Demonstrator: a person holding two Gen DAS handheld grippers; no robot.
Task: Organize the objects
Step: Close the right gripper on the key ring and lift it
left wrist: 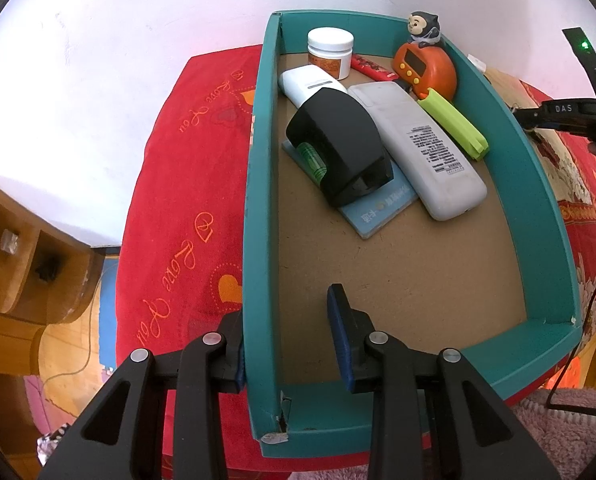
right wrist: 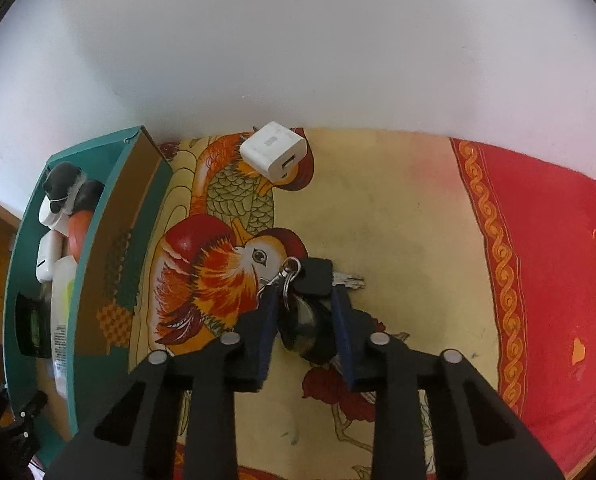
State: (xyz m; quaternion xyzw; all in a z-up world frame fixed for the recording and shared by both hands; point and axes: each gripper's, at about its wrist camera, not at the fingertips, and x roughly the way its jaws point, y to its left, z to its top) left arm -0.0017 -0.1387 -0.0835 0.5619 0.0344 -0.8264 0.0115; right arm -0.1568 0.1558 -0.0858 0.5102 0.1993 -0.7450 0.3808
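Keys (right wrist: pixel 318 280) partly hidden: fob body tucked between right gripper (right wrist: pixel 304 300) fingers, only black key head and silver blade tip clear. Blade pointing right across the cloth (right wrist: pixel 418 240), long axis left-right, ring end left. Right jaws close around the fob; contact with the pads hard to make out. Bunch lying on the yellow bird-print part of the cloth, well apart from charger (right wrist: pixel 276 150). Left gripper (left wrist: pixel 284 336) clamped on box (left wrist: pixel 260 200) left wall, outer pad mostly hidden behind it. Box contents in right view mostly masked by the wall. In left view, card (left wrist: pixel 382 208) half buried under black device (left wrist: pixel 338 148).
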